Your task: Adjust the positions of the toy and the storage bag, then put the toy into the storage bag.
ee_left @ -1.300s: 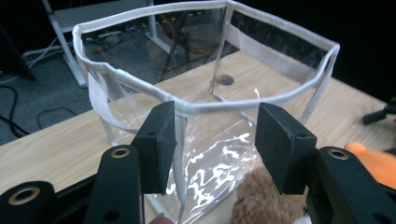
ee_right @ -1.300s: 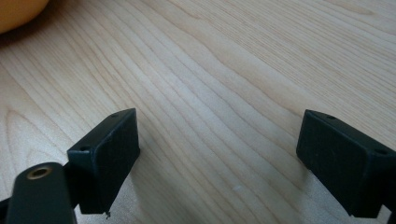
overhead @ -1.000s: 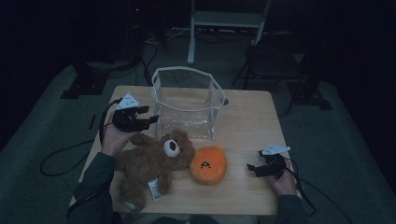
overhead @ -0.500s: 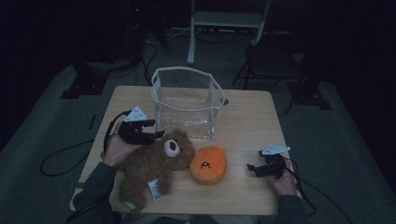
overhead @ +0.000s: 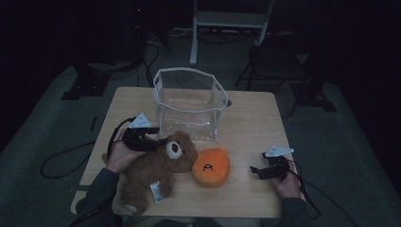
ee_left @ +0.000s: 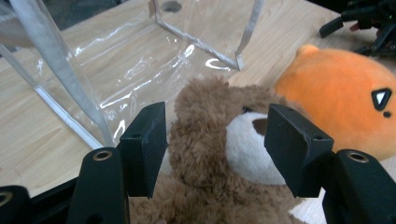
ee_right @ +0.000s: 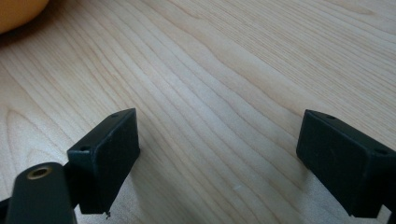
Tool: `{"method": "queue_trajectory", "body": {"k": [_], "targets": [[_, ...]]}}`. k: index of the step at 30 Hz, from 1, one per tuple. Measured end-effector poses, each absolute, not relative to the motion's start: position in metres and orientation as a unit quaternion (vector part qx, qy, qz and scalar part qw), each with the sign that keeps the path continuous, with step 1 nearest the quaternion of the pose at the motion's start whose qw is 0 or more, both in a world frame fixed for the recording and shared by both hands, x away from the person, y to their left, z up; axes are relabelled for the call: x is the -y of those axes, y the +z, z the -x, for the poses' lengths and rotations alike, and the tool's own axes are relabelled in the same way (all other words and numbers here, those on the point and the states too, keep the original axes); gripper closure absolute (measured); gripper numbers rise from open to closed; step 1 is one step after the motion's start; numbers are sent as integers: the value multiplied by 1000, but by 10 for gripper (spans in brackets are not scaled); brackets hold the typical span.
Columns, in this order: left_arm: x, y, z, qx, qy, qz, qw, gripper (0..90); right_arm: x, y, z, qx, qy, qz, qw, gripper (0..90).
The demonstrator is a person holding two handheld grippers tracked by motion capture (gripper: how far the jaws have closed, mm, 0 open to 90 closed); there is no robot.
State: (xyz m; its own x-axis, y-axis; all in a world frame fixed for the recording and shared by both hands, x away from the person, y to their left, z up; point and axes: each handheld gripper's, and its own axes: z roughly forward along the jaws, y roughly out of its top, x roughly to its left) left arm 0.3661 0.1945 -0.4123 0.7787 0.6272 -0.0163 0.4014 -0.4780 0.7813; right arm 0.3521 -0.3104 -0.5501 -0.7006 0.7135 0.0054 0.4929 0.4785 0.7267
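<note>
A brown teddy bear (overhead: pixel 156 165) lies on its back at the table's front left, head toward the clear plastic bag (overhead: pixel 189 101). My left gripper (overhead: pixel 158 142) is low over the bear's head. In the left gripper view the bear's head (ee_left: pixel 219 154) sits between the jaws of my left gripper (ee_left: pixel 215 140), which stand apart on either side with a small gap at the left pad. An orange plush (overhead: pixel 211 166) rests against the bear's right side. My right gripper (overhead: pixel 255 171) rests open on the wood at the front right, and between its jaws (ee_right: pixel 219 144) there is only bare table.
The bag (ee_left: pixel 116 60) stands upright and open-topped at the middle back of the wooden table (overhead: pixel 250 123), close behind the bear's head. The orange plush (ee_left: pixel 341 102) lies just right of the bear. Cables trail off the table's left side. A chair and a stand are on the floor behind.
My left gripper has come down and to the right, from beside the bag's left wall to the bear's head. The right gripper, the bear and the orange plush have stayed put.
</note>
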Motion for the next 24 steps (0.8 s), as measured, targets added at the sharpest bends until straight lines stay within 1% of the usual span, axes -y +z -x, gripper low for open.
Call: {"method": "queue_trajectory", "body": {"k": [14, 20, 24], "targets": [[-196, -430, -369, -301, 123, -860, 393, 388, 310, -550, -352, -847, 365, -356, 151, 125], [-195, -430, -366, -292, 126, -862, 395, 366, 310, -550, -352, -847, 366, -356, 151, 125], [-193, -430, -363, -281, 127, -862, 402, 333, 310, -550, -352, -847, 365, -356, 151, 125]]}}
